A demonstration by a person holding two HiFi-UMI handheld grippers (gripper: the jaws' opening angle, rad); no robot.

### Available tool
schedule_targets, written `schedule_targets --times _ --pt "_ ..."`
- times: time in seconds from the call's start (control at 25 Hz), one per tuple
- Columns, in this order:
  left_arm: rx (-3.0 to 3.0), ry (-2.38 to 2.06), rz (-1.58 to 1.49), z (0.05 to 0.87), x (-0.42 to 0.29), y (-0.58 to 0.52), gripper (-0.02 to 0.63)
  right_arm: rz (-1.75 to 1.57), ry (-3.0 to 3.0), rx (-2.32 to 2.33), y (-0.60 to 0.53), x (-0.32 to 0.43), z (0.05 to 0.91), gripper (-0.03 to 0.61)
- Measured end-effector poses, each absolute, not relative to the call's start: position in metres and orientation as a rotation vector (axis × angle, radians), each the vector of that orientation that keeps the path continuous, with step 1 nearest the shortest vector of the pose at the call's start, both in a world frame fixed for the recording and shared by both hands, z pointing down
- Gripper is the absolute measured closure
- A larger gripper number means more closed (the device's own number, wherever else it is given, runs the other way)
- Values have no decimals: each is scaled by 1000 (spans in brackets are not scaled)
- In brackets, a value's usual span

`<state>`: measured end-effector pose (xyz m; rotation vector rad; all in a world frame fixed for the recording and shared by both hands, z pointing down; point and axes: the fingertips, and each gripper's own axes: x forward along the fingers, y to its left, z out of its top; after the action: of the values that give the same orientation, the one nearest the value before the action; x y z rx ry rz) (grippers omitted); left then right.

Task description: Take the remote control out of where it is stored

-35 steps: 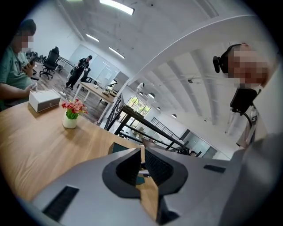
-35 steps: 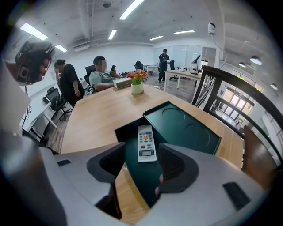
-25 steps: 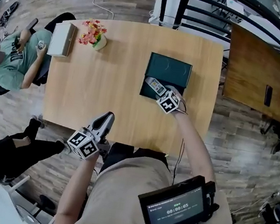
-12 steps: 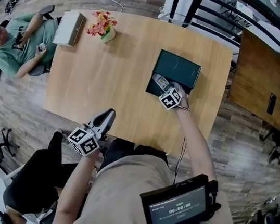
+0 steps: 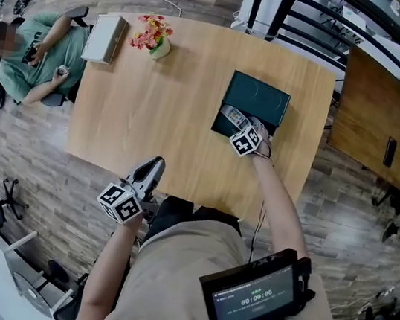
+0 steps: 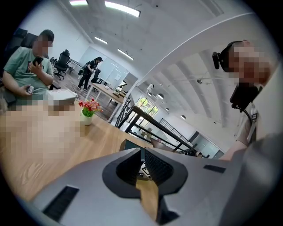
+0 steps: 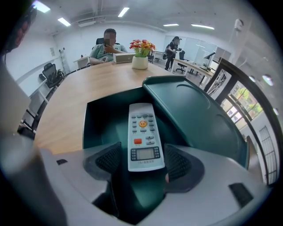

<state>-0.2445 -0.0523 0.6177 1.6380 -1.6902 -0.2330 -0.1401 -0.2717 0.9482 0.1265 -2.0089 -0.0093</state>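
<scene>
The white remote control (image 7: 142, 134) lies face up in an open dark green box (image 7: 99, 119), whose lid (image 7: 194, 114) leans off to the right. My right gripper (image 7: 142, 161) reaches steeply down into the box. Its jaws have just been opening and now straddle the remote's near end, with a small gap on each side. From the head view, the right gripper (image 5: 235, 126) sits over the remote (image 5: 230, 112) at the front of the box (image 5: 258, 101). My left gripper (image 5: 151, 170) hovers shut at the table's near edge with nothing in it; its closed tips (image 6: 142, 159) point across the table.
On the wooden table (image 5: 162, 112) a vase of flowers (image 5: 153, 35) and a white box (image 5: 104, 38) stand at the far left corner. A seated person (image 5: 38, 66) is beside them. A darker table (image 5: 377, 108) and a black railing (image 5: 313, 15) lie to the right.
My right gripper has sunk a little toward the remote in the box. The left gripper has stayed put. A person at the lower left has walked out of view.
</scene>
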Motion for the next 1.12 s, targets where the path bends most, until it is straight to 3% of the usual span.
schedule_targets --times 0.28,1.12 --pt "1630 -1717 -230 612 -242 -43 606 0 -2014 125 -272 -138 951 324" --pt "1658 -1749 -257 598 -228 -28 606 206 -2093 228 -253 -111 875 331"
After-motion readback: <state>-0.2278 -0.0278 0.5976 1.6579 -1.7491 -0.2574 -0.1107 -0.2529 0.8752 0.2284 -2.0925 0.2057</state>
